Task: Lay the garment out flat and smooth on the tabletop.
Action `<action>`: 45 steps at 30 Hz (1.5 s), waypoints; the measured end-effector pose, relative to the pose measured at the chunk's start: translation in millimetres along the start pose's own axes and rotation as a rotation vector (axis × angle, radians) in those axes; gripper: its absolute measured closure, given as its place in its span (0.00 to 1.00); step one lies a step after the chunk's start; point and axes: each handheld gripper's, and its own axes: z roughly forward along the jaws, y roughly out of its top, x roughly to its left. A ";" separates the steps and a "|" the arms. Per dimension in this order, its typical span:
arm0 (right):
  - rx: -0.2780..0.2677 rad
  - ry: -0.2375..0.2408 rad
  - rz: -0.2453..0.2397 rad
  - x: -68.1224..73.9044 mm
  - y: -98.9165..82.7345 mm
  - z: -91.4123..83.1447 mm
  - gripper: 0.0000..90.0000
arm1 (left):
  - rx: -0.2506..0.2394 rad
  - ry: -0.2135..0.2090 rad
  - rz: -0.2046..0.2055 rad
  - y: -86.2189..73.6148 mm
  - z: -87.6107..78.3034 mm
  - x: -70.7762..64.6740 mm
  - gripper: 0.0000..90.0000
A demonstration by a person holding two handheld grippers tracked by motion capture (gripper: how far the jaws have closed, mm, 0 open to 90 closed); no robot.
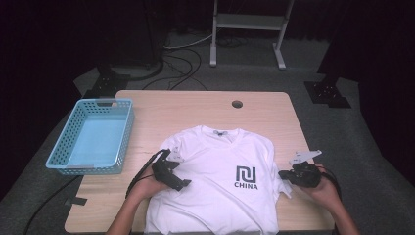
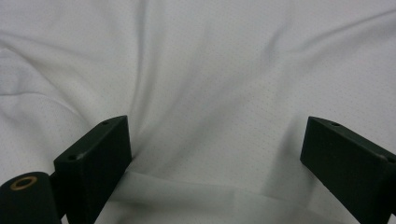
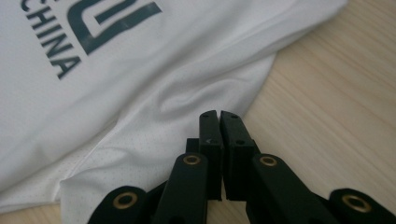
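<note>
High view has a white t-shirt [image 1: 220,181] lying flat, front up, on the near half of a light wooden table [image 1: 195,105], collar pointing away from the person and the hem hanging at the near edge. It's got a dark logo with CHINA [image 1: 246,177] printed on the chest. A light blue plastic basket [image 1: 73,147] sits at the table's left edge, well apart from the shirt.

The left gripper [image 1: 182,185] is down on the shirt's left side, just below the sleeve. From the left gripper view its jaws are spread wide with the fabric [image 2: 210,93] rumpled between them, tips resting on the cloth but not pinching anything.

The right gripper [image 1: 284,174] is at the shirt's right edge, by the sleeve. In the right gripper view its jaws are pressed together right at the edge of the sleeve [image 3: 187,107]; whether any cloth is actually caught between the tips I can't tell, it looks like they meet just beside the fold, with bare wood on the other side
</note>
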 end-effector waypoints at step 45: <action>-0.031 0.188 -0.092 66.0 29.5 14.2 0.90 | -0.028 0.009 -0.005 -5.6 -1.7 -0.5 0.08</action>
